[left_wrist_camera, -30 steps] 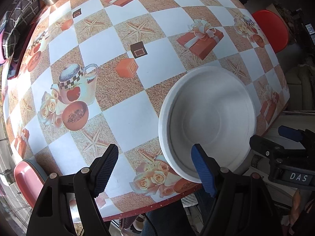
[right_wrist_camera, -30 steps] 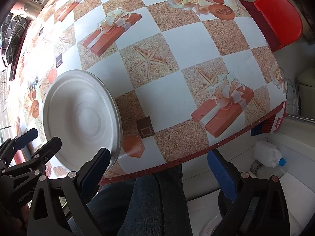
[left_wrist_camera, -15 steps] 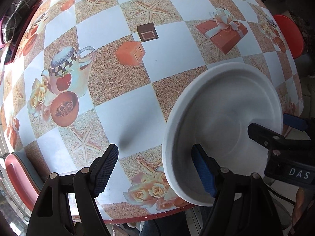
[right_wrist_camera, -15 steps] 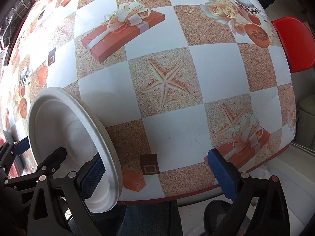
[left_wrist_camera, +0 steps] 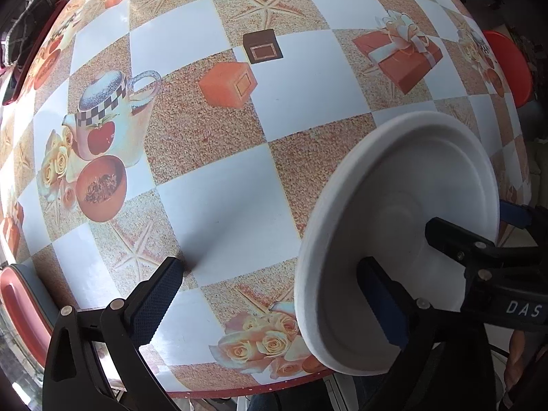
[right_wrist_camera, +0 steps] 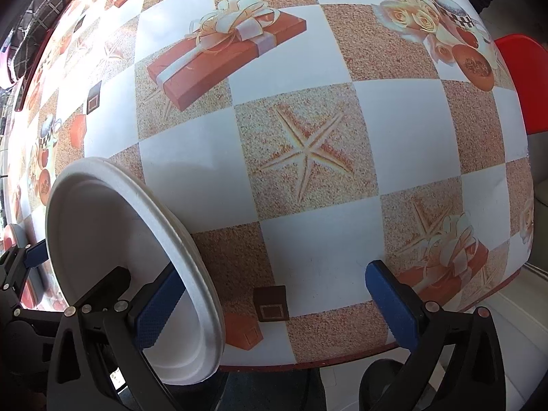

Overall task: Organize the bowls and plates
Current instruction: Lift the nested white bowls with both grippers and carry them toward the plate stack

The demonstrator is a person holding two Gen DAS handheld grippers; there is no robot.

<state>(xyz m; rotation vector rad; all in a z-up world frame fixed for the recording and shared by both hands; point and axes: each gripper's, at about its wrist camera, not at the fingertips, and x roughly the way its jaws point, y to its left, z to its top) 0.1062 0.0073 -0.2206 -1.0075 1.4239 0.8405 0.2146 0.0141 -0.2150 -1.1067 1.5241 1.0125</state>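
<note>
White paper plates, stacked, (left_wrist_camera: 404, 212) lie at the table's near edge; the same stack shows at lower left in the right wrist view (right_wrist_camera: 113, 239), where two rims are visible. My left gripper (left_wrist_camera: 270, 301) is open; its right finger (left_wrist_camera: 380, 301) is over the plate's inside and its left finger (left_wrist_camera: 157, 298) is over the tablecloth. My right gripper (right_wrist_camera: 274, 304) is open; its left finger (right_wrist_camera: 157, 308) is over the plate's inside, its right finger (right_wrist_camera: 390, 301) over the table. Neither pair of jaws pinches the rim.
The table (left_wrist_camera: 239, 130) has a checkered cloth printed with starfish, gift boxes and cups. A red chair (right_wrist_camera: 524, 78) stands at the far right and another red seat (left_wrist_camera: 20, 304) at the near left. Dark checked fabric (right_wrist_camera: 37, 24) lies at the far left edge.
Both grippers have moved forward and lower toward the table, so the plates and cloth look larger. Each inner finger now reaches over the plate's inside. Both stay open.
</note>
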